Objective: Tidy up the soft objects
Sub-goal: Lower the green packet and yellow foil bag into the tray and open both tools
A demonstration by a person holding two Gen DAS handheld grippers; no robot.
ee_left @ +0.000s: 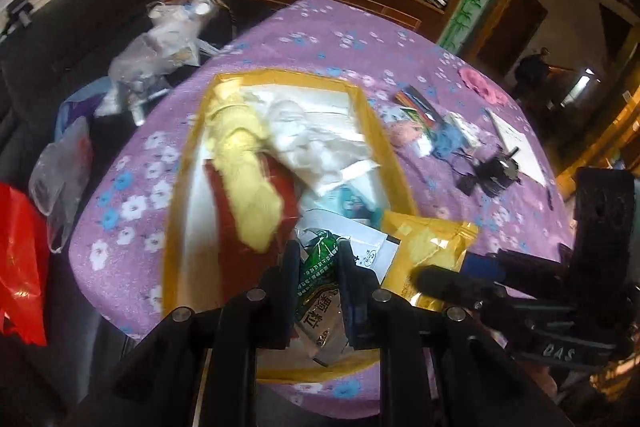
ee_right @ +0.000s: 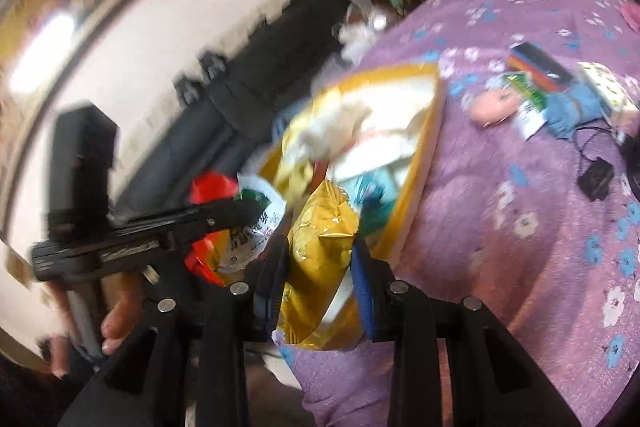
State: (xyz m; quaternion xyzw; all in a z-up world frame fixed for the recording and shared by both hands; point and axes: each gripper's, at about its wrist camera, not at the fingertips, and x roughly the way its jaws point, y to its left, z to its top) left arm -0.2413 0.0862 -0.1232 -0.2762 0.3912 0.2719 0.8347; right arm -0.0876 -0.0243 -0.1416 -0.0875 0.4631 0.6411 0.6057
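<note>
A yellow-rimmed box (ee_left: 384,131) sits on the purple flowered cloth (ee_left: 312,31). It holds a yellow yarn skein (ee_left: 244,163), a red item (ee_left: 236,219), and white crumpled material (ee_left: 308,143). My left gripper (ee_left: 319,267) is shut on a green and white snack packet (ee_left: 318,295) over the box's near end. My right gripper (ee_right: 320,255) is shut on a golden yellow packet (ee_right: 320,255), which also shows in the left wrist view (ee_left: 424,243). The box also appears in the right wrist view (ee_right: 424,163).
A pink yarn ball (ee_left: 404,135), blue yarn (ee_left: 444,141), a colour pencil box (ee_left: 414,103), papers (ee_left: 516,143) and a black device with cables (ee_left: 494,173) lie to the right on the cloth. Plastic bags (ee_left: 160,39) and a dark sofa (ee_left: 60,39) lie left.
</note>
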